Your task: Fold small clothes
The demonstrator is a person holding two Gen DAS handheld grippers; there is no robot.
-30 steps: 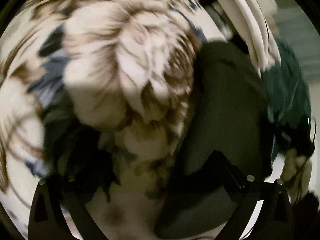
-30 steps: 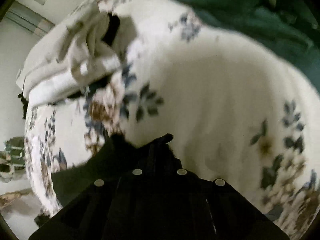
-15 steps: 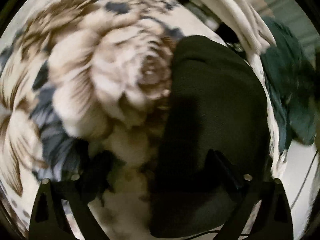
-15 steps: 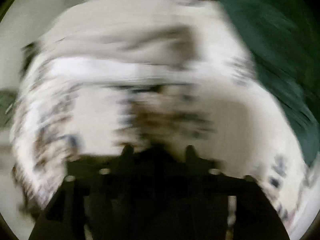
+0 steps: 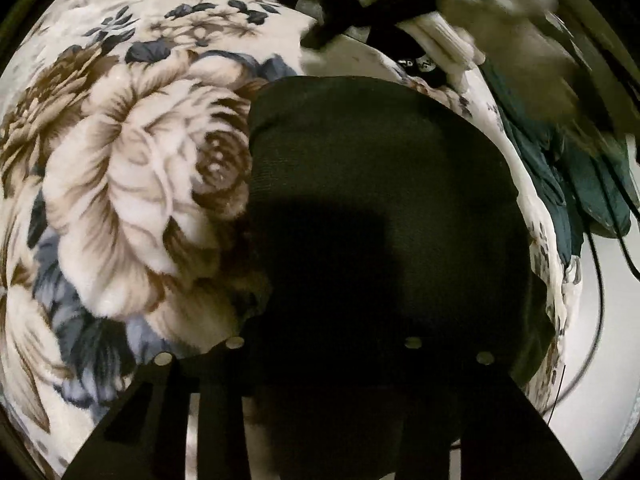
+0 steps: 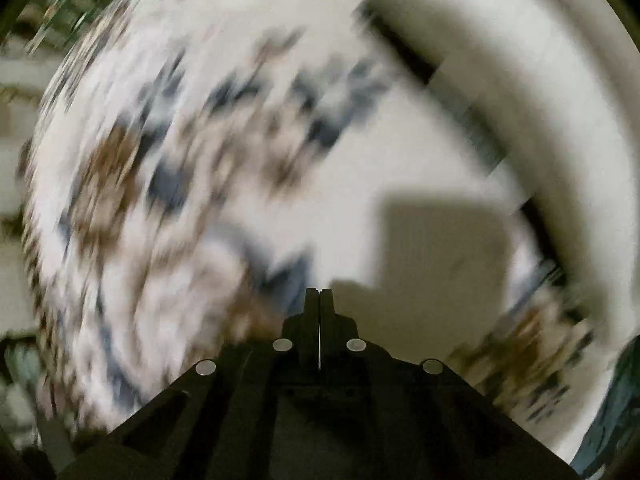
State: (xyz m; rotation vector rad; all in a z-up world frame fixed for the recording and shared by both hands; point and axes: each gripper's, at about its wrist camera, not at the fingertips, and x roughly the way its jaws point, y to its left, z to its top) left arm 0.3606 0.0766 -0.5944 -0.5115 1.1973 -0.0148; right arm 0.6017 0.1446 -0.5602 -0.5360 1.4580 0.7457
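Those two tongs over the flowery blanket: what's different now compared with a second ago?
The right tongs let go of the black garment, swung away over the floral blanket and are now shut and empty; that view is smeared by motion. The left tongs, wide apart before, are closing, the garment's near part between them; whether they grip it is hidden in shadow. The garment has stayed on the blanket, with the dark green cloth beside it.

The left gripper (image 5: 320,364) has closed in from wide open and its jaws are closing now, with the black garment (image 5: 372,168) between them, though whether the pads press it is lost in shadow; the garment now fills more of the left view; the right gripper (image 6: 319,300), briefly opened, has let go of the black cloth, shut empty, and swept across the floral bed cover (image 6: 180,140); its view is smeared.
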